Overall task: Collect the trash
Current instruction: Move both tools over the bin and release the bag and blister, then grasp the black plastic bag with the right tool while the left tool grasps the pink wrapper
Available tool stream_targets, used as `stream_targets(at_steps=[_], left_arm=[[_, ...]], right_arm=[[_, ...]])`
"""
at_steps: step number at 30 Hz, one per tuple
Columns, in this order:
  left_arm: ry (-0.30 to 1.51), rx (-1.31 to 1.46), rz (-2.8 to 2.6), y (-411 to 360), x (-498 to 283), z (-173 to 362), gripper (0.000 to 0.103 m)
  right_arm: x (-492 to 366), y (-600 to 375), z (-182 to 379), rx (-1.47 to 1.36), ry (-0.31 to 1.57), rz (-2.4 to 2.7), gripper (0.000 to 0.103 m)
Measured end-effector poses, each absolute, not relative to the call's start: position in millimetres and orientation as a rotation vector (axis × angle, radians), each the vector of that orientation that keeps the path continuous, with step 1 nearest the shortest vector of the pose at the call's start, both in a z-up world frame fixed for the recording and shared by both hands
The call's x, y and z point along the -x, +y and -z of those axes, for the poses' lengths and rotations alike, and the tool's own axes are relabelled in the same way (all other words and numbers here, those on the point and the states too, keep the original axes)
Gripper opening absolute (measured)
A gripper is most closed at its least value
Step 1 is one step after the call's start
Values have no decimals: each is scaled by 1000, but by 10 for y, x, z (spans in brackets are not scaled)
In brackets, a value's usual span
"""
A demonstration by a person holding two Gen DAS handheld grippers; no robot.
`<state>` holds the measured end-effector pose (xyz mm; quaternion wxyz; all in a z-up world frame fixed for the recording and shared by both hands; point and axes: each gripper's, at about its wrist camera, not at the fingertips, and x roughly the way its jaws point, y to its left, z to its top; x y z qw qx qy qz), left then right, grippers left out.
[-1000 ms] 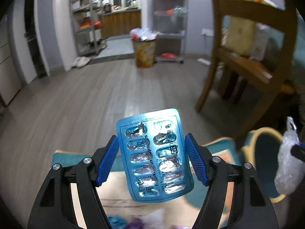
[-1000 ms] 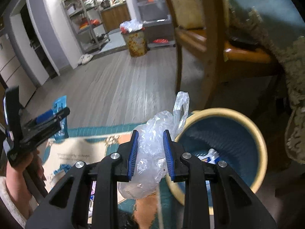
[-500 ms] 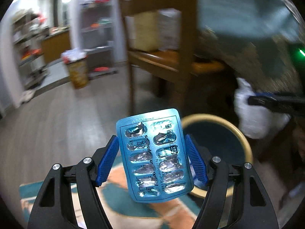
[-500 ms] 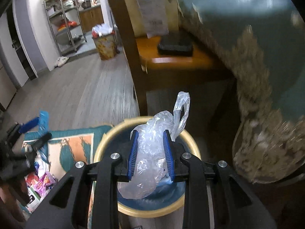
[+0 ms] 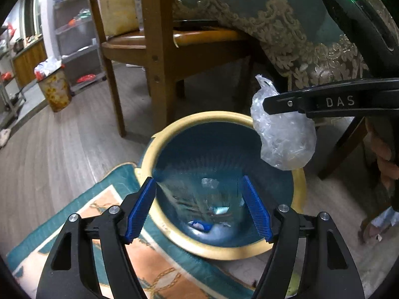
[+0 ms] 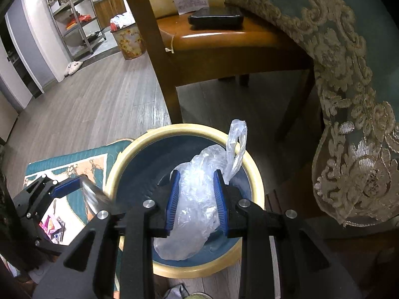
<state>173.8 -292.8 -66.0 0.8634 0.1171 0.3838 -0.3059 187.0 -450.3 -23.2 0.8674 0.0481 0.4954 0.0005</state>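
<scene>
A round bin with a yellow rim (image 5: 199,117) and blue inside stands on the floor by a rug; some scraps lie at its bottom. My left gripper (image 5: 199,211) hangs over its near edge with the jaws wide. The blue blister pack (image 5: 199,196) shows only as a see-through smear between the pads, slipping down toward the bin. In the right wrist view it is a silver streak (image 6: 94,196) beside the left gripper (image 6: 62,189). My right gripper (image 6: 195,199) is shut on a crumpled clear plastic bag (image 6: 189,236) held over the bin (image 6: 189,127). The bag (image 5: 284,137) also hangs at the bin's far right.
A wooden chair (image 6: 224,37) stands just behind the bin with a black flat device (image 6: 215,18) on its seat. An embroidered tablecloth (image 6: 349,124) hangs at the right. The patterned rug (image 5: 82,214) holds colourful wrappers (image 6: 52,226). A full waste basket (image 5: 56,89) stands far left.
Both grippers swung from the open floor to over the bin. The blister pack, sharp and upright between the left pads before, is now a blur sliding down. The bag stays gripped.
</scene>
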Motion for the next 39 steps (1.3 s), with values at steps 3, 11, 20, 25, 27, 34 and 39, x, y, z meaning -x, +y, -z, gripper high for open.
stream_targets(at_steps=[3, 11, 20, 25, 27, 34, 39], left_arm=[[796, -251, 645, -2966, -1696, 661, 72], [788, -257, 622, -2854, -1679, 643, 78], [753, -247, 571, -2531, -1530, 358, 79], [732, -233, 526, -2191, -1315, 77, 82], [714, -225, 500, -1993, -1187, -83, 82], [657, -150, 352, -1127, -676, -489, 86], [689, -43, 203, -407, -362, -465, 87]], right_arm=[[-1852, -4541, 218, -118, 1029, 5, 41], [-1845, -4546, 161, -134, 1012, 14, 57], [-1766, -4359, -95, -118, 970, 6, 68], [-1588, -4189, -361, -133, 903, -7, 89], [-1495, -4067, -455, -133, 879, -23, 91], [-1182, -3509, -550, -140, 864, -99, 97], [-985, -3131, -437, -128, 892, -129, 97]])
